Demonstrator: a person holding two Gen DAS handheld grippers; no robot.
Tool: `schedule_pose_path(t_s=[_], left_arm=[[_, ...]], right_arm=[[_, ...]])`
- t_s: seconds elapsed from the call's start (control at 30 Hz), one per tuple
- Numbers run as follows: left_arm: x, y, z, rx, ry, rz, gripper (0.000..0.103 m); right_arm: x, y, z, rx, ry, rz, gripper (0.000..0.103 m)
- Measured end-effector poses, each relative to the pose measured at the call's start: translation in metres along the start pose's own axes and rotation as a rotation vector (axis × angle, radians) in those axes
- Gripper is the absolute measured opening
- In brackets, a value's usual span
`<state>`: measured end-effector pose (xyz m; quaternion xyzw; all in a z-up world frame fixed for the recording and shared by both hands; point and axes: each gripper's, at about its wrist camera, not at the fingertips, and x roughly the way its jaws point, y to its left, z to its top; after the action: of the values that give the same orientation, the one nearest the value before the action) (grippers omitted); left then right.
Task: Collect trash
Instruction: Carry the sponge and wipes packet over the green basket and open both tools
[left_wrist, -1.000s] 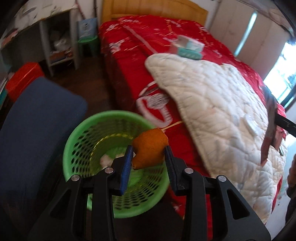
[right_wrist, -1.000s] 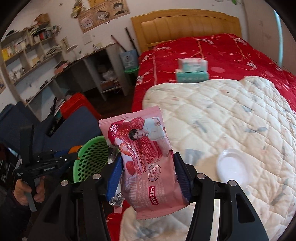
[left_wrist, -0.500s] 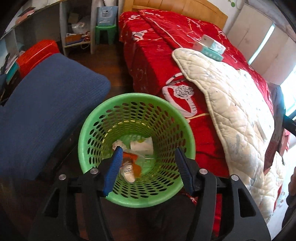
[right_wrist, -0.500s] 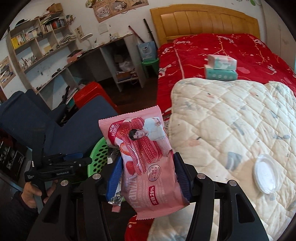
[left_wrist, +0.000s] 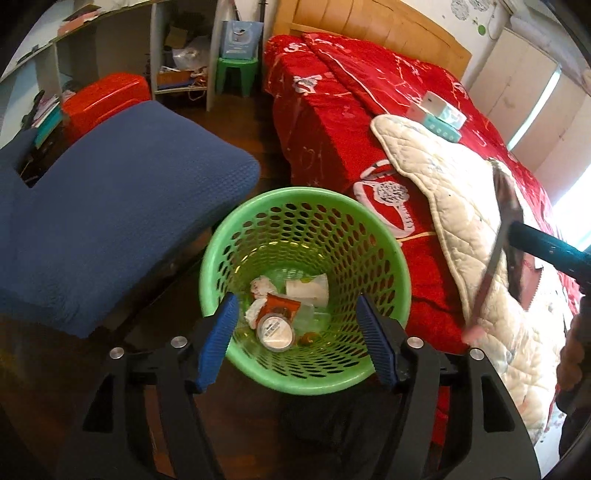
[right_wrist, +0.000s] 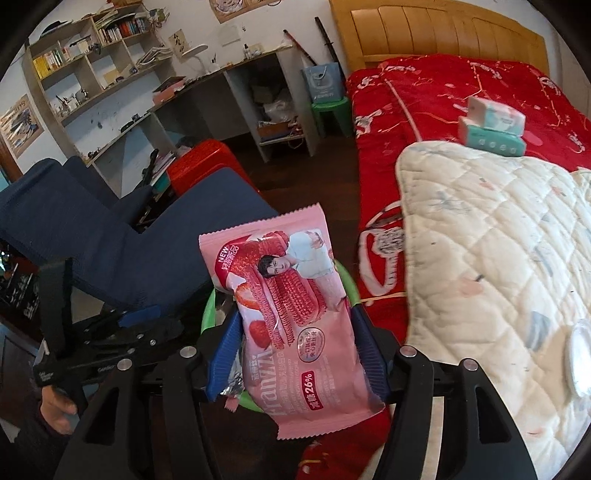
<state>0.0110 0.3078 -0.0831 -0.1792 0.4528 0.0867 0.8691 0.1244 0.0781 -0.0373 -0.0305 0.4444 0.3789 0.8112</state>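
A green mesh basket stands on the floor between a blue chair and the bed. Inside lie crumpled tissues, a paper cup, a round tub and an orange peel. My left gripper hangs over the basket, its jaws opening with nothing between them. My right gripper holds a pink snack wrapper just over the basket rim. Its jaws are starting to open, but the pads still touch the wrapper. In the right wrist view my left gripper shows at the lower left.
A blue padded chair is left of the basket. The red bed with a white quilt is to its right. Tissue packs and a round white lid lie on the bed. A red stool and a desk stand behind.
The orange peel has left my left gripper and lies in the basket; those jaws have spread. My right gripper has carried the wrapper from over the quilt to above the basket.
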Motion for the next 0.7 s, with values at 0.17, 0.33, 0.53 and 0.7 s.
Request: schedule_pose_path(t_s=[0.17,0.33,0.53,0.7], left_arm=[[-0.006,0.014,-0.006,-0.039,-0.01,0.005,0.068],[-0.005,0.02,-0.009,-0.058,-0.009,0.001,0.069],[-0.002,0.019,-0.012,-0.068,-0.003,-0.004,0.07],[0.002,0.012,-0.013,-0.057,0.01,-0.007,0.07]], right_arm=[[0.02,0.012,0.002,0.01,0.028,0.019,0.06],[0.035,0.022,0.002,0.015,0.05,0.031,0.069],[0.035,0.02,-0.004,0.03,0.045,0.037,0.08],[0.019,0.005,-0.011,0.05,0.027,0.009,0.084]])
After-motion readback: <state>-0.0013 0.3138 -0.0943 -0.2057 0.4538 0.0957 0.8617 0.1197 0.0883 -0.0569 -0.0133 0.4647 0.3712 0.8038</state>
